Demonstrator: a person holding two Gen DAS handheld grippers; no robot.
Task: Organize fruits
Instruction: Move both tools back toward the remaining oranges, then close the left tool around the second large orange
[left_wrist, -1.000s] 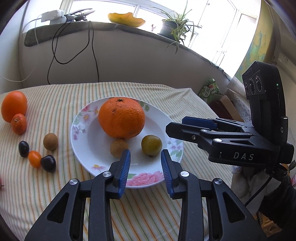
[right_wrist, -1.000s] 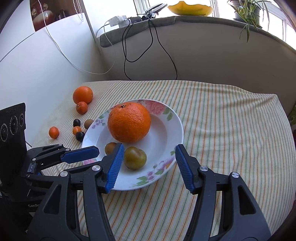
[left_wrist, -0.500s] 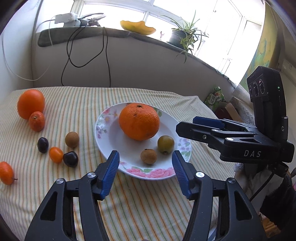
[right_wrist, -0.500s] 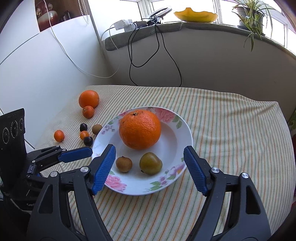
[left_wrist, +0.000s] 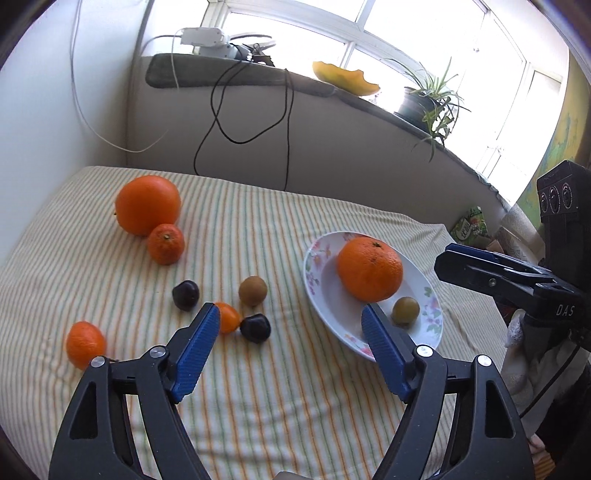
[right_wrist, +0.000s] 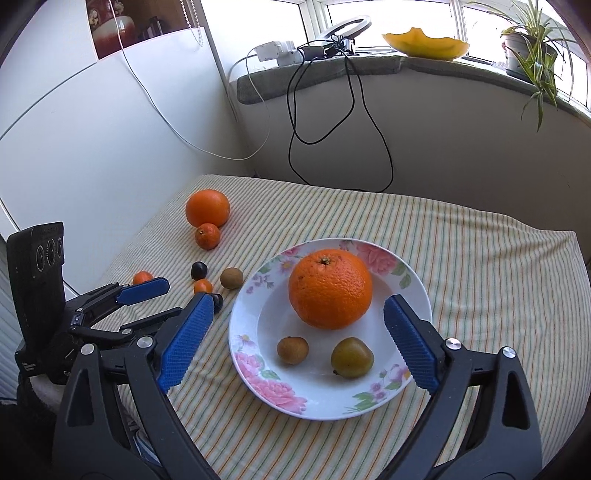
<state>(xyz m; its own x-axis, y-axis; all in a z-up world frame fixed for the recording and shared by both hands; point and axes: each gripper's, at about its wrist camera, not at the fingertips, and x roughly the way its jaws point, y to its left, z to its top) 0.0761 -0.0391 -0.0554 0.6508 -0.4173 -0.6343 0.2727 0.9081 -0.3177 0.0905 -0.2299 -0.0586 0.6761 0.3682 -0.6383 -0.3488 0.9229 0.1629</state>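
Left tool (left_wrist: 290, 323) held wide open, gripping nothing, poised above the striped table (left_wrist: 258, 387). Between its blue fingers (left_wrist: 195, 350), toward 12 o'clock, lay a loose cluster: small orange fruit (left_wrist: 227, 316), dark plum (left_wrist: 255, 327) touching it at 3 o'clock, second dark plum (left_wrist: 185, 289) at 10 o'clock, brown round fruit (left_wrist: 252, 291) at 1 o'clock. Farther out at 11 o'clock, a mandarin (left_wrist: 166, 244) touching a large orange (left_wrist: 147, 204). At 9 o'clock of the left finger, a lone kumquat (left_wrist: 85, 344).

Right tool (right_wrist: 297, 334) likewise spread open and empty, fingers (right_wrist: 412, 350) straddling the floral plate (right_wrist: 280, 395). On the plate: big orange (right_wrist: 330, 293) at 12 o'clock, small brown fruit (right_wrist: 292, 350) at 7 o'clock of it, greenish plum (right_wrist: 351, 357) at 5 o'clock, the two apart. At 9 o'clock of the plate, seen in the right wrist view, the left tool well apart from it.

Beyond the table at 12 o'clock, a windowsill (right_wrist: 317, 79) carrying a power strip (right_wrist: 275, 51), black cables (right_wrist: 325, 122), a yellow dish (right_wrist: 424, 44) and a potted plant (right_wrist: 528, 44).
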